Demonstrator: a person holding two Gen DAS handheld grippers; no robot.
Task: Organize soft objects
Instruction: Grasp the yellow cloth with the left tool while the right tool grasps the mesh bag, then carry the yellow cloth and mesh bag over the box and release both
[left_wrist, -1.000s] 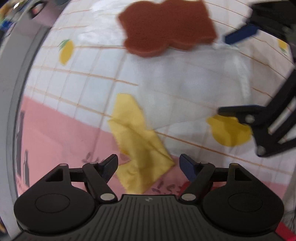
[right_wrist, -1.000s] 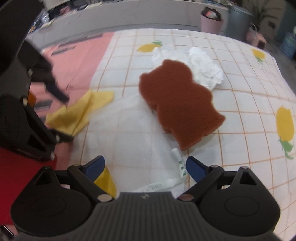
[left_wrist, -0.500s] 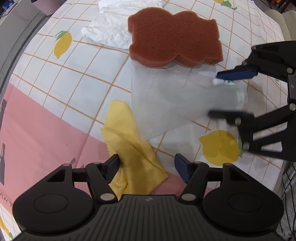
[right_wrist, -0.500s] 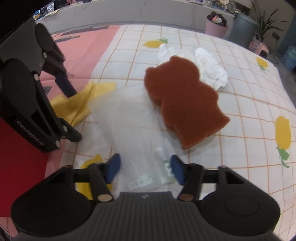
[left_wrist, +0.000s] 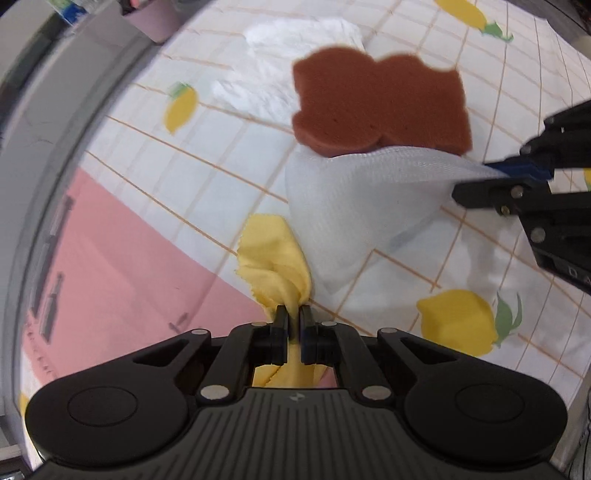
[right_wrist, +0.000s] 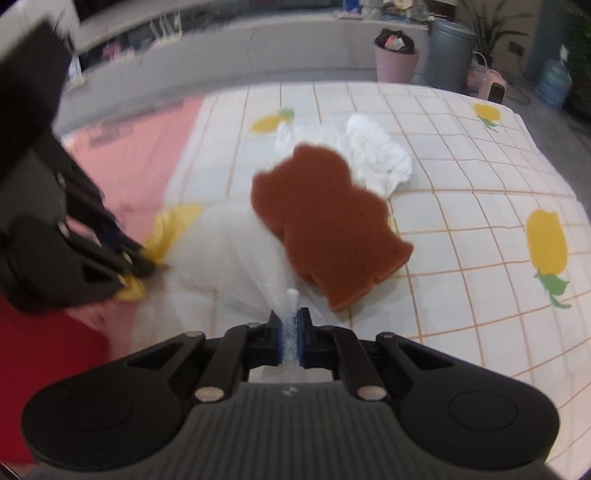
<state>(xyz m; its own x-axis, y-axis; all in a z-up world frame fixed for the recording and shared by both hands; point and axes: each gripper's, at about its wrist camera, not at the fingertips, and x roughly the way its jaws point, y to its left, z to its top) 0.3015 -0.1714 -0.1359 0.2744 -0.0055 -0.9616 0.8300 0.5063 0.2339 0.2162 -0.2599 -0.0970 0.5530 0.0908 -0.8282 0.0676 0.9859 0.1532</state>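
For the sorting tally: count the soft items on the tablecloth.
4. Yellow cloth pinched by the left gripper; white mesh held by the right gripper; brown sponge overlapping the mesh; crumpled white cloth behind it. Others may be hidden.

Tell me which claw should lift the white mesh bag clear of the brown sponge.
Right. The right claw is shut on the white mesh bag, beside the brown foam sponge. The left claw is occupied, pinching the yellow cloth.

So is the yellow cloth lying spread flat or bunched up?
Bunched up: the yellow cloth gathers into folds where the left gripper pinches it.
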